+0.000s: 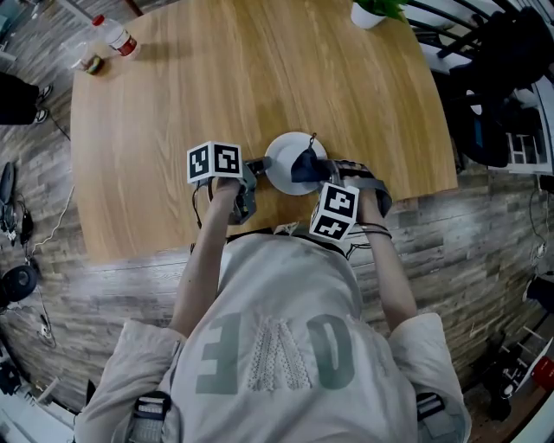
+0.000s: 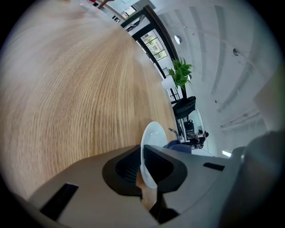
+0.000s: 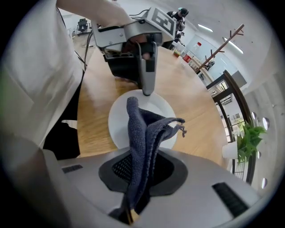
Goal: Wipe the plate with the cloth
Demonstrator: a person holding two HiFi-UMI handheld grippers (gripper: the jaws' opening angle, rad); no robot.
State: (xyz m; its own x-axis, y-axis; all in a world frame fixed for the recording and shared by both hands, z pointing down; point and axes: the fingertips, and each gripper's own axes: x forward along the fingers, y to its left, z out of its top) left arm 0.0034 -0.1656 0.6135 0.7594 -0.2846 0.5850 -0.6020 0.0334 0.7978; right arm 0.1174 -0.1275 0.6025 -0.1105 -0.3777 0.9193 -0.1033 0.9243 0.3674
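At the near edge of the light wooden tabletop, near its middle, the person holds both tools close together. The left gripper comes from the left, and its fingers are pressed on the left rim of the small round white plate, so they pinch it. The right gripper points steeply down from the near right side. Its fingers pinch a dark blue knitted cloth, which stands out of them in folds, over the right half of the plate. I cannot tell whether the cloth touches the plate's surface. The plate is just inside the near edge. Well apart, at the far left corner, a clear plastic bottle with a red label lies on its side. At the far edge, toward the right, stands a white pot with a green plant.
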